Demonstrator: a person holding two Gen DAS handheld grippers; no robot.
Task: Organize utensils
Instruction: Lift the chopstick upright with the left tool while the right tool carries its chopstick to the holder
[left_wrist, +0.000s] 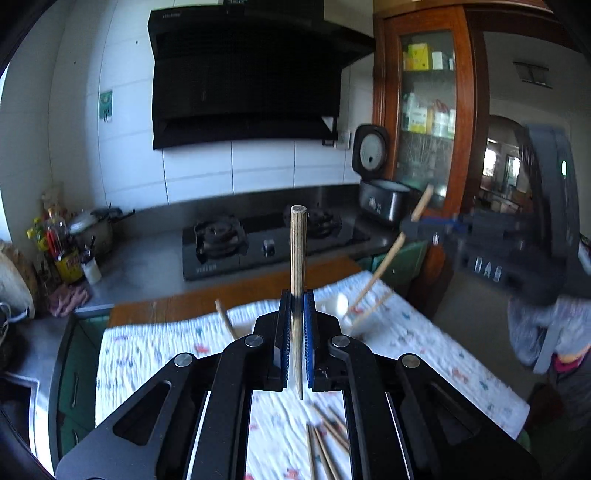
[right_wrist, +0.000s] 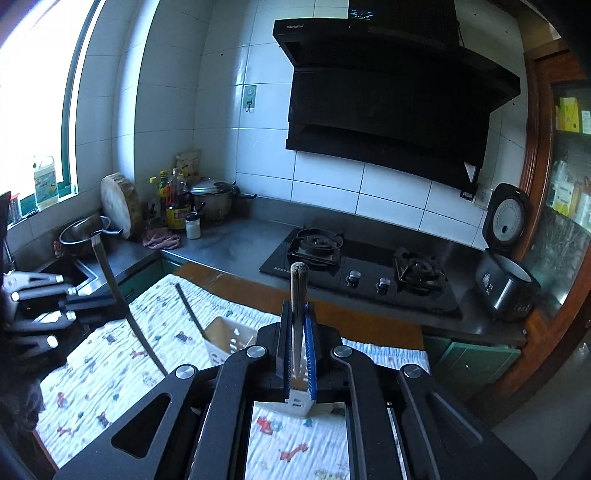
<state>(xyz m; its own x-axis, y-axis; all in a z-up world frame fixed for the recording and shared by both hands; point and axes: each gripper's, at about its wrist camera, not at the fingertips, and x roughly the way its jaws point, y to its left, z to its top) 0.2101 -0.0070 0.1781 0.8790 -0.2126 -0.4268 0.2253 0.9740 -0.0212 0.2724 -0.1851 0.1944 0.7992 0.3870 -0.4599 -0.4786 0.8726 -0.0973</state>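
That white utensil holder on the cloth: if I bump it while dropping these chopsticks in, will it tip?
Probably, yes. The white utensil holder looks like thin slotted plastic, so likely light. It stands on a soft, wrinkled patterned cloth, an uneven footing. One chopstick already leans out over its rim, adding leverage. Lower yours gently from above.

The right tongs (left_wrist: 417, 230) and their chopstick (left_wrist: 380, 273) are motion-blurred at the right of the left wrist view. Loose chopsticks (left_wrist: 325, 443) run off the near edge. The white holder (right_wrist: 231, 341) is half hidden behind the tongs' body.
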